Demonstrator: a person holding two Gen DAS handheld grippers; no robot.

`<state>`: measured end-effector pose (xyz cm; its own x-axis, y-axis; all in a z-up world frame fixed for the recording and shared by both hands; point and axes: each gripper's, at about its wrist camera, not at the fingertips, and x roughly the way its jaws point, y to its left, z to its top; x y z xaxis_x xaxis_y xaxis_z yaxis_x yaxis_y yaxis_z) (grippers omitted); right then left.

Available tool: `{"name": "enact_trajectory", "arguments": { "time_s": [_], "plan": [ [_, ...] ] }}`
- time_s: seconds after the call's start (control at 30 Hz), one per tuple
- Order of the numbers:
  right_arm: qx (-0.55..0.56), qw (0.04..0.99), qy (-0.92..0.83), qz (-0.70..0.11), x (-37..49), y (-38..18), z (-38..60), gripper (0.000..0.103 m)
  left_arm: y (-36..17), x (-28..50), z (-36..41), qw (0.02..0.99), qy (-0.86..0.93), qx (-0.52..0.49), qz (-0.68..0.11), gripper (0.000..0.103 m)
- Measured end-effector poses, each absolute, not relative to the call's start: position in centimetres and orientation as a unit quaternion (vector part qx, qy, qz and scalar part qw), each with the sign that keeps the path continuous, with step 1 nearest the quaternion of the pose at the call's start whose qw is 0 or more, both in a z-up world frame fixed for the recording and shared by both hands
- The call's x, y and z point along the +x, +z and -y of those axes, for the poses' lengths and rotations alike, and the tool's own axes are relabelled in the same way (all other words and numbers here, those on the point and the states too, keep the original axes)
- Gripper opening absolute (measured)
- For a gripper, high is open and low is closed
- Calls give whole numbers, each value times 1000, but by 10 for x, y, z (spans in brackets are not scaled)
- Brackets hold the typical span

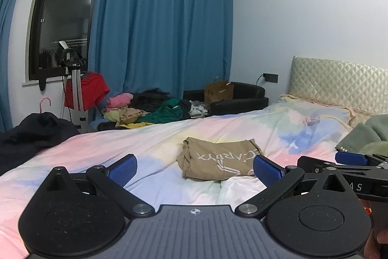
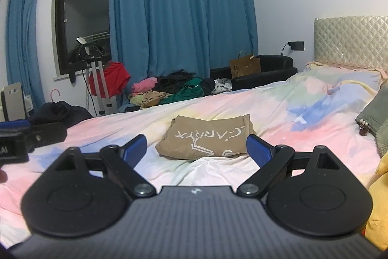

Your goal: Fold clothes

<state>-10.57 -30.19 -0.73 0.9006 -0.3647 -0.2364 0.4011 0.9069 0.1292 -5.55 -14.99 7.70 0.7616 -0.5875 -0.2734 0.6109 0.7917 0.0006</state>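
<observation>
1. Both the left gripper (image 1: 195,168) and the right gripper (image 2: 196,149) hold their fingers wide, gripping nothing.
2. Just beyond them, the tan shirt (image 1: 218,158) lies folded into a compact bundle mid-bed (image 1: 97,152); that garment looks done.
3. The far clothes pile (image 1: 148,109) appears unfolded, so much remains.
4. Only the right view shows yellow fabric (image 2: 380,198) near right.

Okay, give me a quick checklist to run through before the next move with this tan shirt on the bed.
1. Left tool open: ok.
2. Right tool open: ok.
3. Both tools empty: ok.
4. Tan shirt folded into a compact bundle, resting on the bed: ok.
5. Shirt clear of the green garment at the right: ok.
6. Fold neat underneath: cannot tell.
</observation>
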Motion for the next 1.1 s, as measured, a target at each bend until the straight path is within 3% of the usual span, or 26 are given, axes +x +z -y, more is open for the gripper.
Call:
{"name": "enact_trajectory", "arguments": {
  "time_s": [1.1],
  "plan": [
    [76,965,-219,-120,-98,-15,301,90,64,-54,147,944,-296,36,-139,103]
  ]
}}
